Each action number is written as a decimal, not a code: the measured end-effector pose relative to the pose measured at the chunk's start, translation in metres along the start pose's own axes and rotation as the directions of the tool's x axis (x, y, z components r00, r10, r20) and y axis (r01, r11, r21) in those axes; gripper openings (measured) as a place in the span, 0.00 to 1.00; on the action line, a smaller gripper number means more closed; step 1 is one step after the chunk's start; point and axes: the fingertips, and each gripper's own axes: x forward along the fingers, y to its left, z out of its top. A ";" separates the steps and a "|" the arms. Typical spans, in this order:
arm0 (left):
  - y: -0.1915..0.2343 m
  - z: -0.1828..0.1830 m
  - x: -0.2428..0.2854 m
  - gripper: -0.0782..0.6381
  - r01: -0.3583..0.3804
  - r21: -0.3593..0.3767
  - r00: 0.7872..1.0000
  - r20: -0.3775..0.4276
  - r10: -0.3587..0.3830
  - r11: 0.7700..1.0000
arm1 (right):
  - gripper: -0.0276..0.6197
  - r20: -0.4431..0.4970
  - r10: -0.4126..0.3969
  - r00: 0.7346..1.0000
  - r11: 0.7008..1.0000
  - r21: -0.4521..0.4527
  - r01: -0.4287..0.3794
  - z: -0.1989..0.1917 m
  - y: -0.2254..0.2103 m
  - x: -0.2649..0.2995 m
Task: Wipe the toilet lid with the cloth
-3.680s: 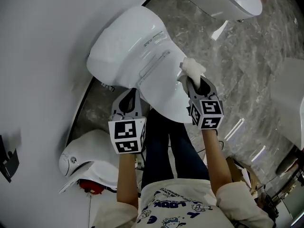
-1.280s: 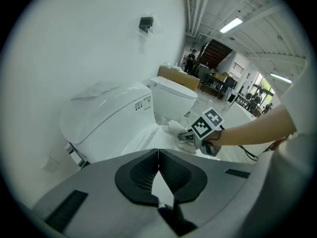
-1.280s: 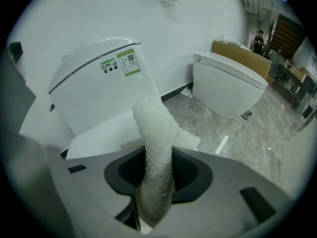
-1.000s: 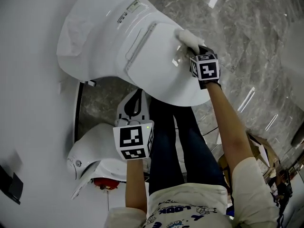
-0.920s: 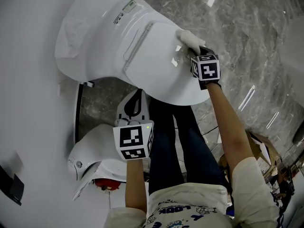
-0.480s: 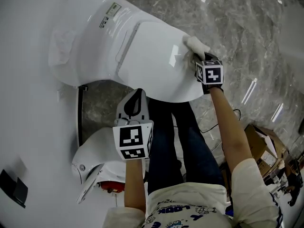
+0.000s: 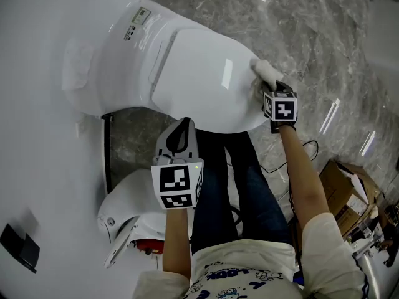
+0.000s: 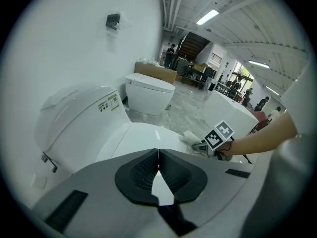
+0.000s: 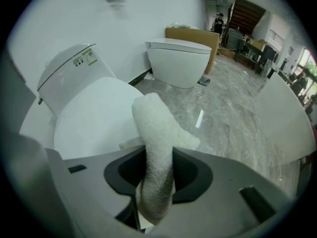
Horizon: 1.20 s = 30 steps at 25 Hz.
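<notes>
The right gripper clamps its fingers on the cloth, at the rim of the lid. The cloth looks soft, light and floppy, so a firm pinch across its bunched middle suits. The left gripper has its fingers together, holding nothing.

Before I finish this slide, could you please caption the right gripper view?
The right gripper clamps a white cloth at the edge of the closed toilet lid.
</notes>
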 end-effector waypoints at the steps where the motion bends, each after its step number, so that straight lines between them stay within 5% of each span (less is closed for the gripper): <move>1: -0.002 0.000 0.001 0.12 0.005 0.003 1.000 -0.001 -0.005 1.000 | 0.23 -0.005 -0.007 1.000 1.000 0.003 0.007 -0.005 -0.003 -0.002; 10: 0.002 0.007 0.003 0.12 0.013 0.013 1.000 0.008 -0.013 1.000 | 0.23 -0.033 -0.036 0.999 0.999 0.032 0.037 -0.043 -0.019 -0.011; 21: 0.031 -0.005 -0.013 0.12 -0.036 -0.035 0.999 0.013 0.036 0.999 | 0.23 -0.038 -0.041 0.998 0.997 0.063 0.044 -0.039 -0.012 -0.026; 30: 0.059 -0.004 -0.038 0.12 -0.086 -0.092 0.994 0.053 0.091 0.992 | 0.23 0.073 0.070 0.995 0.990 -0.124 -0.061 0.028 0.065 -0.045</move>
